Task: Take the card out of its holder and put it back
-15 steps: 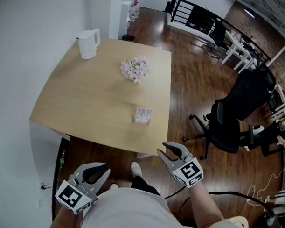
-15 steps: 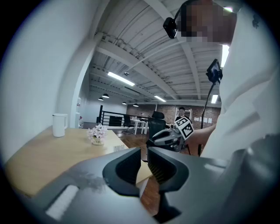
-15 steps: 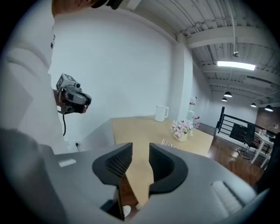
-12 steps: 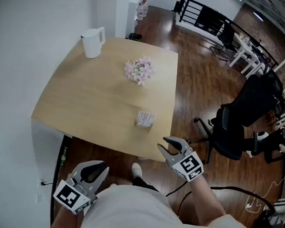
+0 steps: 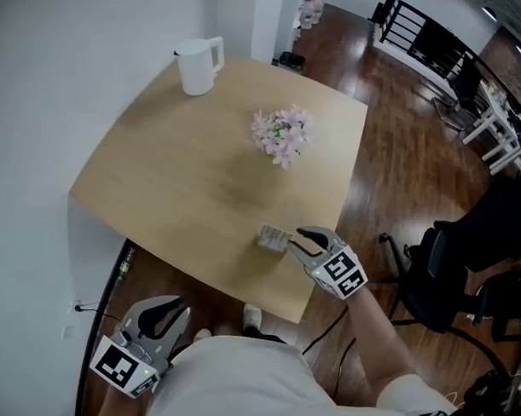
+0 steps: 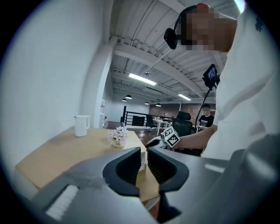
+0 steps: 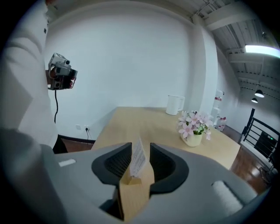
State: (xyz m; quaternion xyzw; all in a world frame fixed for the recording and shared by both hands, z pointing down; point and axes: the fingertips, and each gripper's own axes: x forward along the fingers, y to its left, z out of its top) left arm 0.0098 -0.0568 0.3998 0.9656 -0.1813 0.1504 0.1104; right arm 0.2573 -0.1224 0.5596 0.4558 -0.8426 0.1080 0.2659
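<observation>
Head view: our right claw (image 5: 297, 241) has moved from below the counter (image 5: 182, 171) up to the card (image 5: 275, 237) near its front edge.

Left gripper view: our left claw (image 6: 144, 154) is slightly apart and empty.

Right gripper view: the card stands in its holder (image 7: 129, 177) between wide-open, untouching jaws, so we're ready to pull it.

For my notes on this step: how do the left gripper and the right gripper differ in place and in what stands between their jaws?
The left gripper hangs below the table edge, beside the person's body; the right gripper is over the table near its front edge. Nothing stands between the left gripper's jaws; the card in its holder stands between the right gripper's jaws, apparently not pressed. Both have jaws apart.
</observation>
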